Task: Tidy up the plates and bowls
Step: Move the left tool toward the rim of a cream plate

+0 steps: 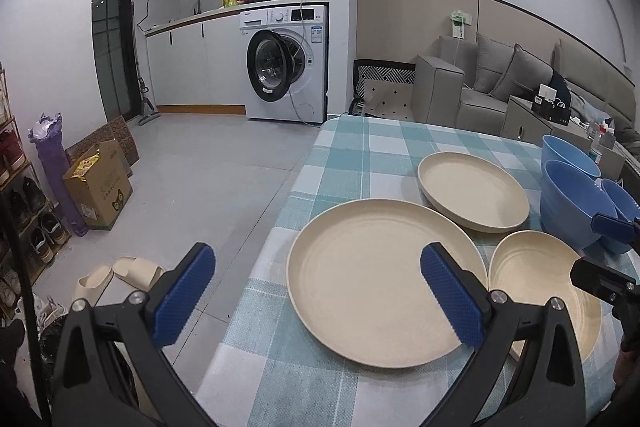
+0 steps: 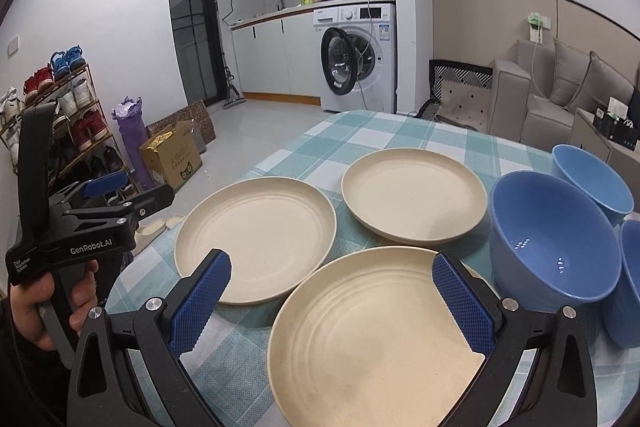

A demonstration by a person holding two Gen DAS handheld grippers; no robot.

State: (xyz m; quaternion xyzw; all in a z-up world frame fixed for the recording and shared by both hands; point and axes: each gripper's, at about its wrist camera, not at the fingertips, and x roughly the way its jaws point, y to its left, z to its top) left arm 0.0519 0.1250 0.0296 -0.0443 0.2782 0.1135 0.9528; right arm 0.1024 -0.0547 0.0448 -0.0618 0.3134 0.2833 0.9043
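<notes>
On checked counter (image 2: pixel 384 131) we log three cream plates: near plate (image 2: pixel 372 339), left plate (image 2: pixel 256 239), far plate (image 2: pixel 414 193), none stacked. Blue bowls right: large bowl (image 2: pixel 554 243), far bowl (image 2: pixel 592 177), third bowl (image 2: pixel 630 283) at edge, partly cut off. Left tongs (image 1: pixel 316 295) apart, empty, above left plate rim. Right tongs (image 2: pixel 332 301) apart, empty, over near plate. Beyond counter: washing machine (image 2: pixel 360 59), sofa (image 2: pixel 560 99), shoe rack (image 2: pixel 68 131).
</notes>
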